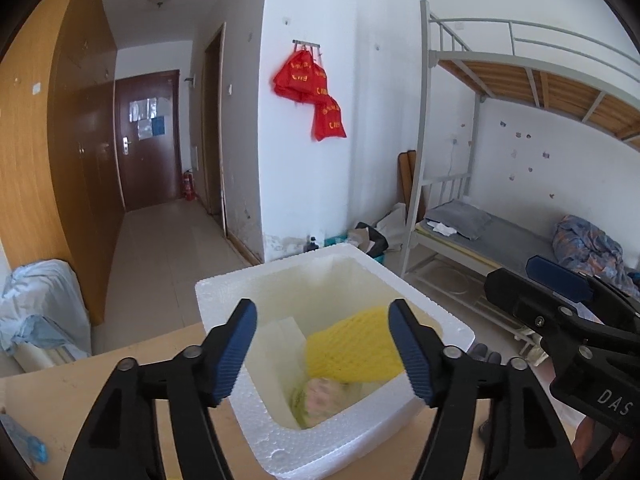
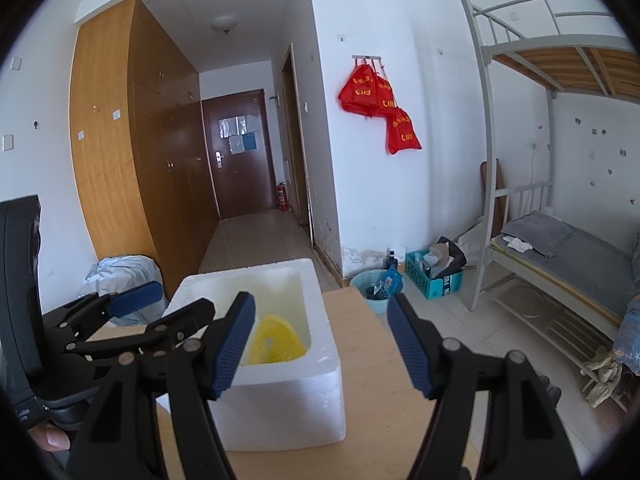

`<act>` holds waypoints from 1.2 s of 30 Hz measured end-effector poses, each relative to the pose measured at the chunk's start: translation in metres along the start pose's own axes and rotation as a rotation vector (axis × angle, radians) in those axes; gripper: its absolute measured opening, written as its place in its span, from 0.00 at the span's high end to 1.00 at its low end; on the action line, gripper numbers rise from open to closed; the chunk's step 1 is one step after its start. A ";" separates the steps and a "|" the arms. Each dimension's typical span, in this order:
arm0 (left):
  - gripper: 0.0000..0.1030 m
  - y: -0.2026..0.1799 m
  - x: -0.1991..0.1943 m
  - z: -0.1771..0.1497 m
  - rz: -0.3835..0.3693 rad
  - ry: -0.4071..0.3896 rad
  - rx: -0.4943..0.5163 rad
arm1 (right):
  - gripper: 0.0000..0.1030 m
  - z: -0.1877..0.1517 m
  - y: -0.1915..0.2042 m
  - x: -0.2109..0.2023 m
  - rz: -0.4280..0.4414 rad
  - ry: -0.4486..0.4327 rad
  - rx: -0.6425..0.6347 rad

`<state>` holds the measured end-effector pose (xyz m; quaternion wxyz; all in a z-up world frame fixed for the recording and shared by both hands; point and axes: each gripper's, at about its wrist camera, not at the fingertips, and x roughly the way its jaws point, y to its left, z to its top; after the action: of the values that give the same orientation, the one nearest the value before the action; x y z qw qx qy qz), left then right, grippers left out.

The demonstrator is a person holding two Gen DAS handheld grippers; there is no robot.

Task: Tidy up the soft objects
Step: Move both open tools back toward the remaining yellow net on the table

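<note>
Yellow foam net (image 1: 352,346) sits loose in the foam box (image 1: 280,276) on the desk (image 2: 372,364), my left gripper (image 1: 323,350) fingers spread and empty above it, right gripper (image 2: 320,344) open too; drop looks done, next I need another soft item.

White lettering "DAS" is legible on the black body of my right gripper (image 1: 560,312). The teal cardboard box (image 2: 434,276) on the floor reads "PRIZON". Yellow print on the red bags (image 2: 378,100) is unreadable.
</note>
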<state>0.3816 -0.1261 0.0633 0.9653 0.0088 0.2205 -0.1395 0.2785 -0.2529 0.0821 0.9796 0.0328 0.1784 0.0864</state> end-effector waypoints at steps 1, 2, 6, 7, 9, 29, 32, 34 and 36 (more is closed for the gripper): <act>0.24 0.000 0.000 0.000 -0.001 0.000 0.002 | 0.29 0.000 0.000 0.000 -0.001 -0.001 0.000; 0.24 0.000 0.000 0.000 0.002 -0.001 0.002 | 0.29 0.000 -0.001 0.000 0.000 -0.003 0.001; 0.24 -0.001 0.001 0.002 0.006 0.006 0.005 | 0.29 0.001 -0.002 0.000 0.000 -0.003 0.003; 0.24 -0.001 0.000 0.002 0.009 0.006 0.004 | 0.29 0.001 -0.002 0.001 0.001 -0.003 0.003; 0.24 -0.001 -0.001 0.003 0.014 0.003 0.005 | 0.29 0.002 -0.002 0.001 0.002 -0.002 0.003; 0.19 0.039 -0.126 -0.008 0.166 -0.087 -0.066 | 0.29 0.005 0.062 -0.043 0.163 -0.047 -0.075; 0.17 0.046 -0.154 -0.013 0.198 -0.110 -0.083 | 0.29 0.004 0.074 -0.055 0.197 -0.054 -0.091; 0.10 0.050 -0.173 -0.018 0.225 -0.126 -0.096 | 0.27 0.002 0.080 -0.063 0.218 -0.061 -0.097; 0.08 0.055 -0.191 -0.025 0.262 -0.145 -0.106 | 0.20 0.000 0.087 -0.069 0.236 -0.065 -0.107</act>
<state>0.2209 -0.0201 0.1202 0.9878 -0.0236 0.1541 -0.0009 0.2016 -0.1795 0.1142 0.9683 0.0040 0.1366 0.2091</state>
